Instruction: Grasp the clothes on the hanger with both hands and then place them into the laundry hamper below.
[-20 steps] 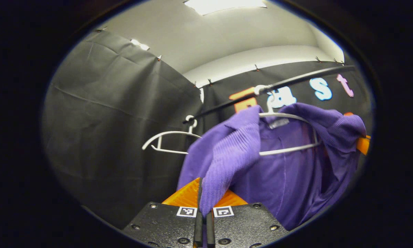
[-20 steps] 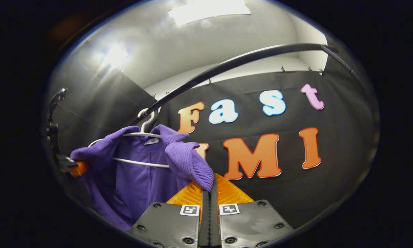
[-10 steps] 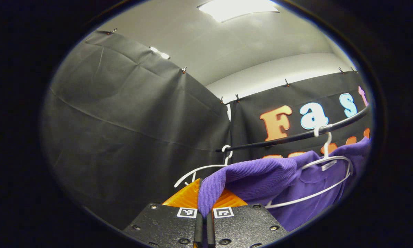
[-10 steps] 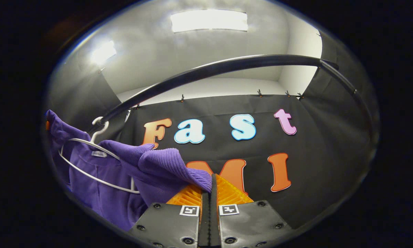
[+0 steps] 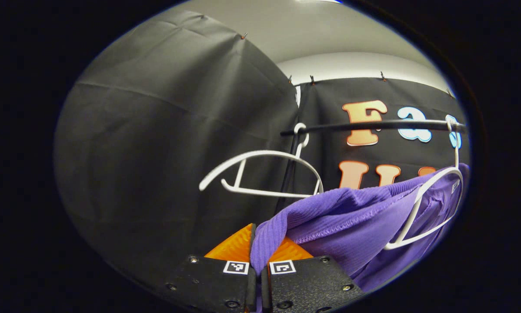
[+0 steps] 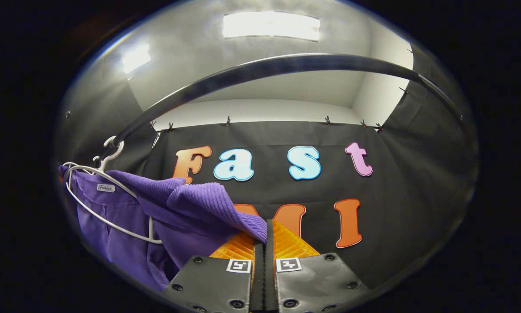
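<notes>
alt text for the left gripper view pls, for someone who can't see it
The left gripper is shut on a fold of a purple knit garment, which stretches right to a white hanger hooked on a dark rail. A second, bare white hanger hangs from the same rail, in front of the booth's black cloth wall.

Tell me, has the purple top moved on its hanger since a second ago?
Yes. The purple top has been drawn sideways off the white hanger: its shoulders covered the hanger before, and now the frame lies bare against the cloth, under the black rail.
</notes>
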### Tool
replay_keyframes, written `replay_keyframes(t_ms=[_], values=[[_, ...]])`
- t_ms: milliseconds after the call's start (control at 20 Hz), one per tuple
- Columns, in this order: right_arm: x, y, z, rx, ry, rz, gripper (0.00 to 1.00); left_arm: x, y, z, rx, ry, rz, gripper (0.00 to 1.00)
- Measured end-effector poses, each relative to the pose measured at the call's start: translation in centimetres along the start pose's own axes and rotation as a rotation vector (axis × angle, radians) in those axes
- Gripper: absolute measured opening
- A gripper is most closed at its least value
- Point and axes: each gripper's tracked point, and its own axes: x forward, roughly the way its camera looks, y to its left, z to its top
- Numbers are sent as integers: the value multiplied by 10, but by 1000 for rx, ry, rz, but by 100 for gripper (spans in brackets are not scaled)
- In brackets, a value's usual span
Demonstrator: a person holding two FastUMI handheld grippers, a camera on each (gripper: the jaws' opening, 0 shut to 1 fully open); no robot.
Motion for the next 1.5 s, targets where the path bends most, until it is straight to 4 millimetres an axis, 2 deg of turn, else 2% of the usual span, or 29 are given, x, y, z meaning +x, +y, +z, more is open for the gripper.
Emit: replay_keyframes(t_ms=[100, 200, 400, 550, 650, 700, 750, 800, 850, 900, 950, 1000, 1100, 1200, 1350, 1500], values=[[1, 1, -2, -20, 6, 2, 7, 4, -5, -26, 30, 35, -16, 5], [1, 0, -3, -38, 10, 2, 7, -5, -14, -55, 69, 72, -43, 5], [2, -1, -6, -59, 3, -4, 7, -7, -36, -96, 147, 123, -94, 5], [2, 0, 0, -54, -8, -2, 7, -6, -52, -134, 110, 211, -146, 5], [1, 1, 5, -60, -23, 0, 7, -4, -56, -150, 36, 272, -154, 5], [1, 1, 5, -61, -25, 1, 7, 0, -56, -152, 46, 259, -147, 5], [2, 1, 3, -58, -19, 2, 7, 6, -52, -167, 88, 288, -128, 5], [3, 3, 0, -51, -7, 10, 7, -19, -46, -178, 102, 354, -137, 5], [4, 5, -4, -46, -1, 18, 7, -23, -41, -209, 107, 419, -119, 4], [5, 6, -5, -49, -1, 16, 7, -32, -37, -218, 112, 416, -113, 5], [5, 3, -5, -56, -5, 7, 7, -27, -35, -225, 115, 394, -104, 4], [9, -3, -8, -62, -6, -12, 7, -32, -30, -233, 113, 395, -98, 4], [26, -17, -25, -51, 21, -44, 7, -52, -28, -246, 61, 404, -97, 5], [29, -28, -41, -25, 52, -60, 7, -68, -25, -253, 9, 406, -111, 5], [23, -39, -58, -55, 51, -63, 7, -98, -8, -246, 36, 371, -117, 5], [15, -38, -65, -106, 45, -29, 7, -120, -8, -237, 57, 352, -117, 5]])
